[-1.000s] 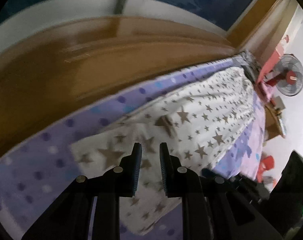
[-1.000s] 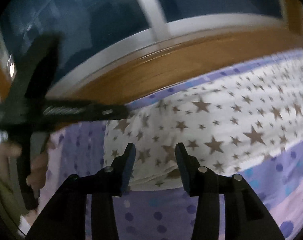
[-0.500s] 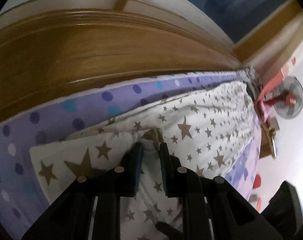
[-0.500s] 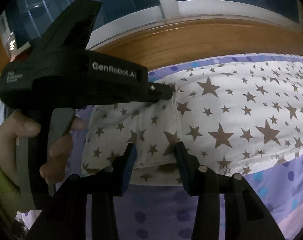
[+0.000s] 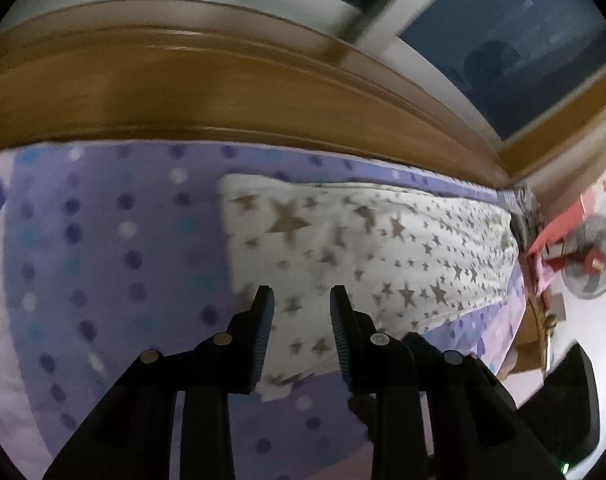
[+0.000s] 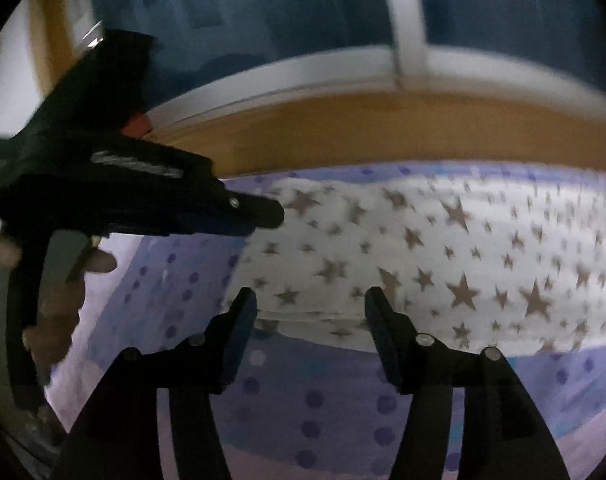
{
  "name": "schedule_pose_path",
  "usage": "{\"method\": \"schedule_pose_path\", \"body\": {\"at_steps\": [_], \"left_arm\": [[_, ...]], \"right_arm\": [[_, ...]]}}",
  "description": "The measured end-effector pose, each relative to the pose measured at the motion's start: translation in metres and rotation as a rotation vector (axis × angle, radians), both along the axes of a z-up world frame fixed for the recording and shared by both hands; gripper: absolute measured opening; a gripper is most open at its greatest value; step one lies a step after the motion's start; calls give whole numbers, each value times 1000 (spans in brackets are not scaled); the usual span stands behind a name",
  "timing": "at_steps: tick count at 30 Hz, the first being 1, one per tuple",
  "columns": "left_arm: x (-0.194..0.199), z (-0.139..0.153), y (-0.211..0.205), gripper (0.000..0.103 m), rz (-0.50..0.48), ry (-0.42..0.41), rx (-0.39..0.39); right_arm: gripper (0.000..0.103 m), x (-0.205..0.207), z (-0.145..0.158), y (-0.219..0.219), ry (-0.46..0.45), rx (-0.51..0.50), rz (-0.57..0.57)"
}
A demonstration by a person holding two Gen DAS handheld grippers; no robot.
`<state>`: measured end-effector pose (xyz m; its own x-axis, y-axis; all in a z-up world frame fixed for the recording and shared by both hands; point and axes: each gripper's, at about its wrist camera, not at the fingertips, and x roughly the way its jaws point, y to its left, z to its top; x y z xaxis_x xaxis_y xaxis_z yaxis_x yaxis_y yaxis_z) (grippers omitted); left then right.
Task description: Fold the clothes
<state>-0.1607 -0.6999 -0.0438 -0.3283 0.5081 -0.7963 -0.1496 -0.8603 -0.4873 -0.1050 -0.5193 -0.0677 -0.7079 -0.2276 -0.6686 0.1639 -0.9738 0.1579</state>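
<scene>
Kid: On the bed with the purple dotted sheet (image 5: 115, 248), what is that white cloth with brown stars (image 5: 363, 248)?

Helper: It is the piece of clothing being folded. It lies flat in a long strip, close to the far edge of the bed, next to the brown wooden board (image 5: 183, 92) under the dark window (image 6: 263, 12).

Kid: Is the folding done?

Helper: I think part of it is. The cloth looks doubled over, with a neat straight end, and a layer edge shows along its near side. It is long, so more folds are likely left, maybe bringing one end over the other.

Kid: What are the hands doing?

Helper: The black left gripper (image 5: 301, 300) points down over the near corner of the cloth's end. Its jaws are opening, a small gap so far, and the cloth lies under them, not pinched. The black right gripper (image 6: 310, 300) also tilts down at the near edge of the cloth. Its jaws are opening too, fairly wide, with nothing squeezed between them.

Kid: Can you see the person?

Helper: Only a hand (image 6: 63, 280) in the right view, wrapped round the left gripper's handle, off the end of the cloth. The pictures are a bit blurry.
</scene>
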Motion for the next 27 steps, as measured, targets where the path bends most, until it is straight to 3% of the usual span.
{"method": "schedule_pose_path", "body": {"at_steps": [5, 9, 16, 21, 23, 26, 27], "left_arm": [[-12, -6, -23, 29, 43, -5, 3], [-27, -14, -23, 29, 35, -28, 58], [-47, -30, -6, 29, 0, -28, -3], [-54, -38, -3, 29, -7, -26, 35], [-57, -38, -2, 30, -10, -26, 49], [-59, -38, -1, 29, -6, -30, 49], [-59, -38, -2, 29, 4, -32, 53]], "right_arm": [[63, 0, 2, -41, 11, 60, 48], [63, -12, -1, -60, -10, 122, 49], [63, -39, -25, -69, -75, 142, 2], [61, -47, -37, -67, -101, 145, -38], [53, -48, -38, -67, -100, 166, -57], [32, -50, -37, -61, -98, 160, -100], [20, -51, -36, -58, -97, 147, -112]]}}
